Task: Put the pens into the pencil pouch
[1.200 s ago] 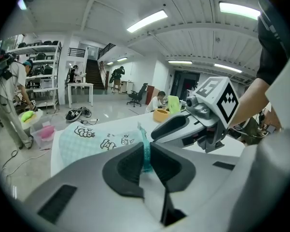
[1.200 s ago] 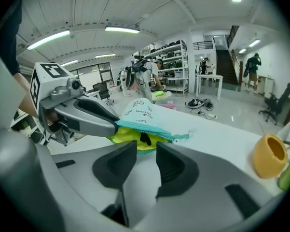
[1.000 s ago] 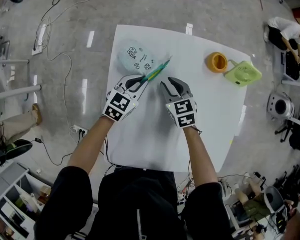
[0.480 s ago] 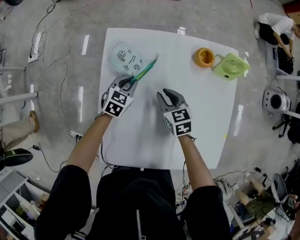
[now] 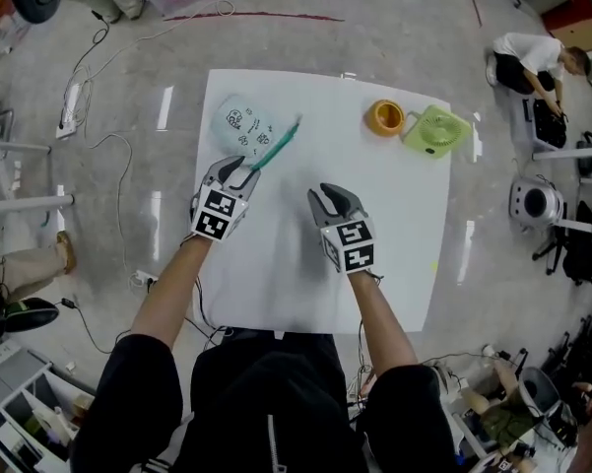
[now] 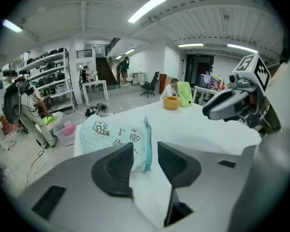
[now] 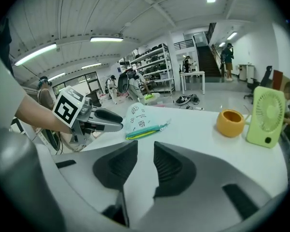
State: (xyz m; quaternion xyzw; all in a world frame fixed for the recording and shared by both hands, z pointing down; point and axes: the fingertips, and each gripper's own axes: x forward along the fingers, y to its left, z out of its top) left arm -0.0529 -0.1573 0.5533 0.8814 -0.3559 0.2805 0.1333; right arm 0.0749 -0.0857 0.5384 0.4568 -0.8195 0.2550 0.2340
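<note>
- Looking along my left gripper (image 5: pixel 244 168), I see its jaws spread, having just been opening, with nothing between them; the pencil pouch (image 5: pixel 242 126) lies just beyond their tips on the white table (image 5: pixel 394 225).
- My right gripper (image 5: pixel 330 197) hangs with its jaws apart and empty, well to the pouch's right.
- Pouch: pale mint, with small cartoon prints.
- Teal and green pens (image 5: pixel 279 144) lie along its near edge, one end poking past it; I cannot tell how far in they sit.
- An orange cup (image 5: pixel 385 117) stands beside a green fan (image 5: pixel 435 132).
</note>
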